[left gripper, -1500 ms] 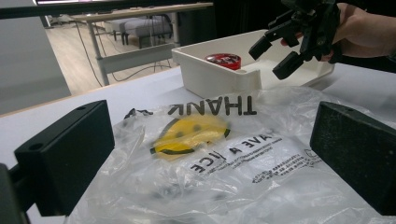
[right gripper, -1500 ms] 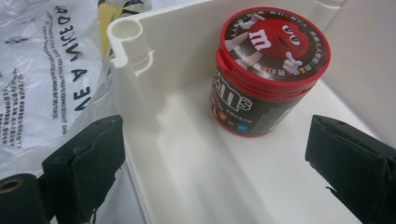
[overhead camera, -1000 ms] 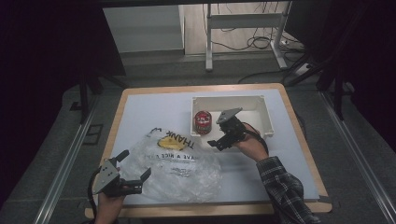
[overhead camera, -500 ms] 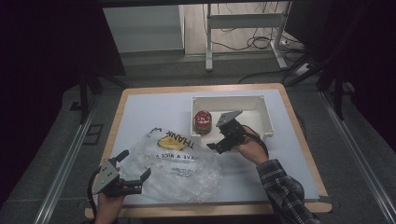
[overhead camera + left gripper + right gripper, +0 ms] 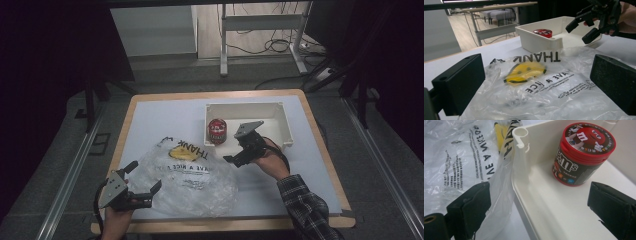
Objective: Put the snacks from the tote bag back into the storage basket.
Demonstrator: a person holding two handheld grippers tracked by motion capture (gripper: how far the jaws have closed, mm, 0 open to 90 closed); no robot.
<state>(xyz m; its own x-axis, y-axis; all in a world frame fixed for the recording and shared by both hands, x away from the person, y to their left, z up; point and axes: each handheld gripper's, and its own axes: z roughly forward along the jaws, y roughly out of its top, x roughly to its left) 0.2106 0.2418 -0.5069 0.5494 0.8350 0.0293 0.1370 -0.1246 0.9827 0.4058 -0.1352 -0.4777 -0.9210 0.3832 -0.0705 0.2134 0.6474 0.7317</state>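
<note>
Left gripper [image 5: 146, 189] at the table's [image 5: 160, 115] near-left corner, jaws spread wide, holding nothing, at the near-left edge of the clear plastic bag [image 5: 187, 172]. Bag lies crumpled flat across the near-left half, printed with a yellow smiley. Right gripper [image 5: 234, 159] just beyond the bag's right edge, jaws wide, empty, at the white tray's [image 5: 282, 127] near-left corner. Red-lidded candy tub [image 5: 217, 131] stands upright in the tray's left end.
</note>
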